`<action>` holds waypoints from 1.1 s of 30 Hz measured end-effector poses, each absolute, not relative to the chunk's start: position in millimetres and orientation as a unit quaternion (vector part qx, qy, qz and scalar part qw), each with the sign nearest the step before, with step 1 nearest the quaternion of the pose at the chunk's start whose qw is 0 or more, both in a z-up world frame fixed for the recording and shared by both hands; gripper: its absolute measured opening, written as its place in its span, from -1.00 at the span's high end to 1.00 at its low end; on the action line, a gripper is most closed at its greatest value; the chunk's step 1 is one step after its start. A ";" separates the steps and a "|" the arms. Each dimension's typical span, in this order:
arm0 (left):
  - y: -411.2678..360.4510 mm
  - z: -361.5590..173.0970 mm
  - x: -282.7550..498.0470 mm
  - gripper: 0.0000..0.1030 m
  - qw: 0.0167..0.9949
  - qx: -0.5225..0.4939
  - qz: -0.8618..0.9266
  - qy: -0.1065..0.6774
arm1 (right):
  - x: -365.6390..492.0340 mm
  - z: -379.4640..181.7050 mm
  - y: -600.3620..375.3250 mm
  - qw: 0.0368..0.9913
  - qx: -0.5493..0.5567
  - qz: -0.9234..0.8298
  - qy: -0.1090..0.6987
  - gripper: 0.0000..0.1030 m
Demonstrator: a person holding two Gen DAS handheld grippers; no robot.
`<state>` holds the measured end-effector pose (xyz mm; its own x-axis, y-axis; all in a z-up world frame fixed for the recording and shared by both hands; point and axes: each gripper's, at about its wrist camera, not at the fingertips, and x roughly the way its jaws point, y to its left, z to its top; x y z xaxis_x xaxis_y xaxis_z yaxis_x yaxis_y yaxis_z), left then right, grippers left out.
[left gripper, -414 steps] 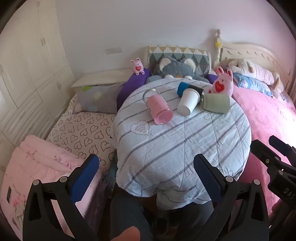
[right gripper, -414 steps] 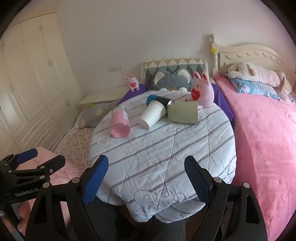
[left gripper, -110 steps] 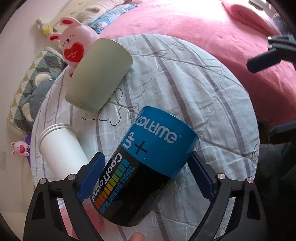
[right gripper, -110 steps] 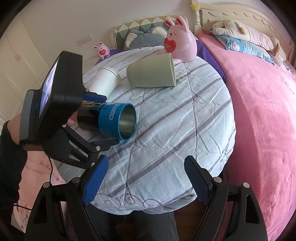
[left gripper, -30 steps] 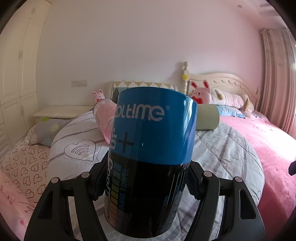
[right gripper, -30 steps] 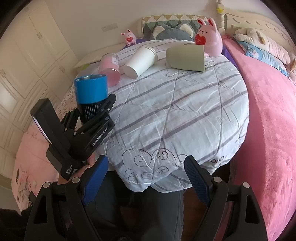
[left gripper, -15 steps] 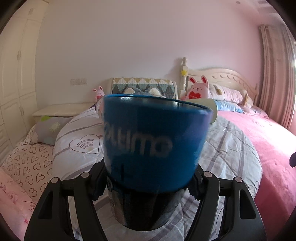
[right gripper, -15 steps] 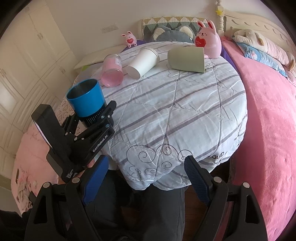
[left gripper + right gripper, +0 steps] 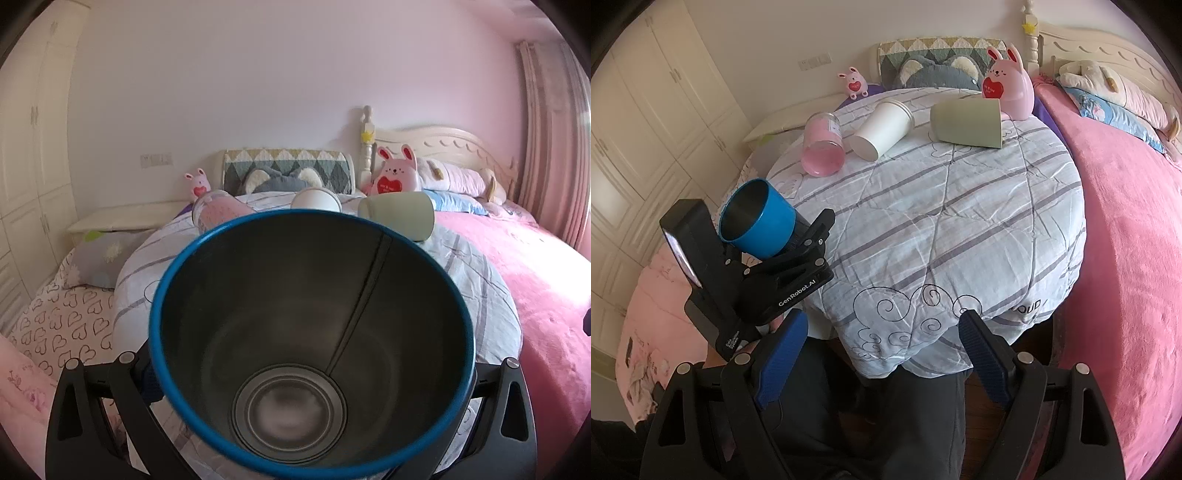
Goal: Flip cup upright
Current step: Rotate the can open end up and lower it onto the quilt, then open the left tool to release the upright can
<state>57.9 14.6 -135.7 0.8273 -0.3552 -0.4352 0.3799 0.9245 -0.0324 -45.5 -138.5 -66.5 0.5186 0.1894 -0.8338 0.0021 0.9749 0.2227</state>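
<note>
My left gripper (image 9: 798,240) is shut on the blue and black metal cup (image 9: 757,219) and holds it above the left edge of the round table (image 9: 942,229). The cup's mouth tips back toward the left wrist camera, so its steel inside (image 9: 310,332) fills that view and hides the fingertips. A pink glass cup (image 9: 823,144), a white paper cup (image 9: 882,129) and a green cup (image 9: 967,123) lie on their sides at the far part of the table. My right gripper (image 9: 882,347) is open and empty at the table's near edge.
A pink rabbit toy (image 9: 1012,86) stands behind the green cup. A pink bed (image 9: 1126,221) lies right of the table. A heart-print bed (image 9: 66,325) and white wardrobes (image 9: 639,122) are to the left. A small pink rabbit (image 9: 855,83) and pillows sit behind the table.
The left gripper has tilted the blue cup back toward its camera, so its open mouth now faces the lens. The right gripper has barely moved.
</note>
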 end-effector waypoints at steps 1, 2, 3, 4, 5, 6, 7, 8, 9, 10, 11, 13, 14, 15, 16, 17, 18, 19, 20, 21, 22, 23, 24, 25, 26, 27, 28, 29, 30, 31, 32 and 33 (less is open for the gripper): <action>14.8 -134.4 56.9 -1.00 0.955 0.027 -0.193 0.222 | -46.3 -65.9 -138.6 0.866 0.099 0.055 0.487 -0.65; 15.3 -133.8 56.3 -1.00 0.955 0.027 -0.195 0.223 | -47.0 -65.5 -139.0 0.867 0.100 0.055 0.486 -0.65; 16.0 -133.3 55.0 -1.00 0.954 0.027 -0.198 0.225 | -47.5 -65.3 -139.2 0.867 0.100 0.056 0.485 -0.65; 16.9 -133.0 52.9 -1.00 0.953 0.029 -0.199 0.226 | -48.0 -65.1 -139.5 0.867 0.101 0.056 0.484 -0.65; 18.1 -133.2 50.8 -1.00 0.953 0.031 -0.200 0.224 | -48.1 -64.9 -139.8 0.867 0.101 0.056 0.484 -0.65; 18.2 -132.8 49.4 -1.00 0.953 0.032 -0.201 0.224 | -48.8 -64.7 -140.0 0.868 0.102 0.057 0.484 -0.65; 18.2 -132.6 48.5 -1.00 0.953 0.034 -0.201 0.225 | -49.2 -64.5 -140.0 0.868 0.102 0.057 0.483 -0.65; 18.5 -132.3 46.9 -1.00 0.953 0.036 -0.202 0.225 | -49.5 -64.6 -140.0 0.868 0.102 0.058 0.483 -0.65; 19.2 -131.7 45.1 -1.00 0.953 0.036 -0.201 0.224 | -50.0 -64.5 -139.8 0.868 0.103 0.059 0.482 -0.65; 20.7 -131.7 44.2 -1.00 0.953 0.036 -0.200 0.223 | -50.4 -64.3 -139.7 0.868 0.103 0.059 0.482 -0.65; 21.3 -130.5 43.1 -1.00 0.953 0.036 -0.201 0.224 | -51.0 -64.0 -139.6 0.869 0.103 0.060 0.481 -0.65; 21.3 -127.1 42.6 -1.00 0.953 0.036 -0.200 0.225 | -52.3 -63.2 -139.3 0.870 0.104 0.062 0.479 -0.65; 22.1 -124.0 40.7 -1.00 0.953 0.035 -0.200 0.224 | -53.5 -62.5 -138.9 0.870 0.105 0.062 0.478 -0.65; 23.0 -121.8 40.0 -1.00 0.953 0.035 -0.200 0.226 | -54.6 -61.4 -139.0 0.871 0.106 0.064 0.475 -0.65; 23.9 -117.9 38.7 -1.00 0.952 0.033 -0.200 0.228 | -55.8 -60.7 -139.1 0.872 0.106 0.064 0.473 -0.65; 25.3 -115.2 39.1 -1.00 0.952 0.032 -0.200 0.228 | -57.0 -59.2 -139.4 0.874 0.107 0.064 0.470 -0.65; 27.0 -109.6 36.4 -1.00 0.953 0.029 -0.200 0.226 | -58.2 -57.9 -140.0 0.876 0.109 0.064 0.466 -0.65; 28.4 -104.7 34.7 -1.00 0.954 0.028 -0.200 0.223 | -59.3 -56.3 -140.4 0.877 0.110 0.064 0.463 -0.65; 30.3 -96.8 30.3 -1.00 0.954 0.026 -0.201 0.220 | -60.6 -54.6 -140.8 0.879 0.111 0.065 0.459 -0.65; 31.3 -91.3 27.2 -1.00 0.955 0.025 -0.201 0.218 | -62.3 -52.4 -140.9 0.881 0.113 0.065 0.454 -0.65; 32.3 -83.2 22.6 -1.00 0.956 0.026 -0.198 0.215 | -64.2 -49.8 -141.1 0.884 0.115 0.066 0.448 -0.65; 33.7 -79.4 20.0 -1.00 0.957 0.027 -0.196 0.214 | -66.2 -47.7 -141.4 0.886 0.117 0.068 0.444 -0.65; 34.4 -70.7 15.3 -1.00 0.958 0.030 -0.191 0.214 | -68.9 -44.4 -141.1 0.890 0.116 0.066 0.437 -0.65; 35.3 -61.5 9.7 -1.00 0.959 0.036 -0.180 0.216 | -70.7 -42.1 -140.7 0.892 0.114 0.064 0.432 -0.65; 37.5 -55.2 3.7 -1.00 0.960 0.040 -0.169 0.220 | -72.7 -39.7 -140.4 0.895 0.112 0.063 0.428 -0.65; 40.0 -49.3 -1.3 -1.00 0.960 0.044 -0.159 0.225 | -74.9 -36.9 -140.1 0.897 0.113 0.065 0.423 -0.65; 44.0 -43.0 -8.8 -1.00 0.961 0.050 -0.143 0.232 | -77.6 -34.1 -138.7 0.900 0.112 0.063 0.417 -0.65; 47.6 -39.7 -15.8 -1.00 0.961 0.059 -0.124 0.239 | -78.8 -32.7 -137.4 0.902 0.109 0.060 0.414 -0.65; 50.7 -38.1 -19.8 -1.00 0.961 0.069 -0.108 0.246 | -81.0 -31.3 -134.9 0.904 0.103 0.059 0.410 -0.65; 53.1 -37.4 -25.6 -1.00 0.959 0.082 -0.090 0.257 | -83.2 -30.5 -131.0 0.906 0.097 0.060 0.407 -0.65; 56.1 -38.8 -29.8 -1.00 0.956 0.093 -0.071 0.270 | -84.2 -30.2 -129.5 0.907 0.094 0.060 0.406 -0.65; 60.2 -42.9 -34.2 -1.00 0.949 0.103 -0.050 0.294 | -86.1 -29.8 -126.4 0.908 0.088 0.057 0.405 -0.65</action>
